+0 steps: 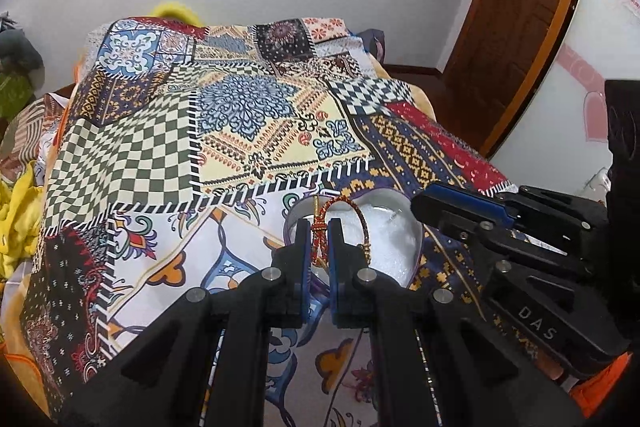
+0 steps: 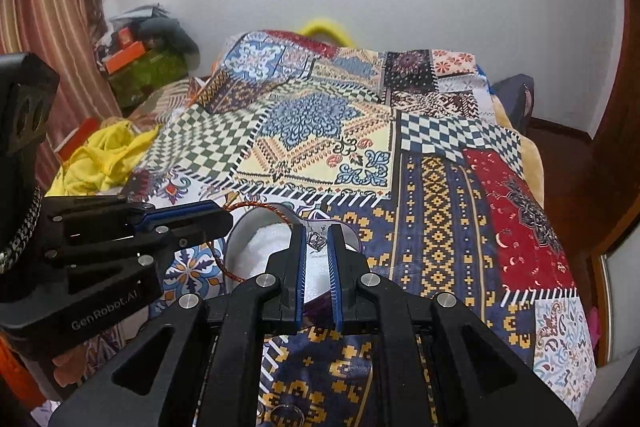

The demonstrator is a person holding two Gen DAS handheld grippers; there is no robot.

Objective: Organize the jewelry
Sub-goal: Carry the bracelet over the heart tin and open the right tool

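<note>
A heart-shaped jewelry box point(image 1: 394, 247) with white lining lies open on the patterned bedspread; in the right wrist view its lining point(image 2: 264, 239) shows left of my fingers. My left gripper point(image 1: 319, 233) is shut on a red and gold braided bracelet point(image 1: 348, 205), holding it over the box's left side. My right gripper point(image 2: 317, 241) is shut on a small silver crown ring point(image 2: 316, 241) above the box. The right gripper point(image 1: 460, 211) enters the left wrist view from the right; the left gripper point(image 2: 192, 221) shows at the left of the right wrist view.
The patchwork bedspread point(image 2: 436, 203) covers the bed. Yellow cloth point(image 2: 104, 155) and cluttered boxes point(image 2: 144, 63) lie at the left. A wooden door point(image 1: 516, 11) stands at the right. A metal ring point(image 2: 286, 415) lies on the spread under my right gripper.
</note>
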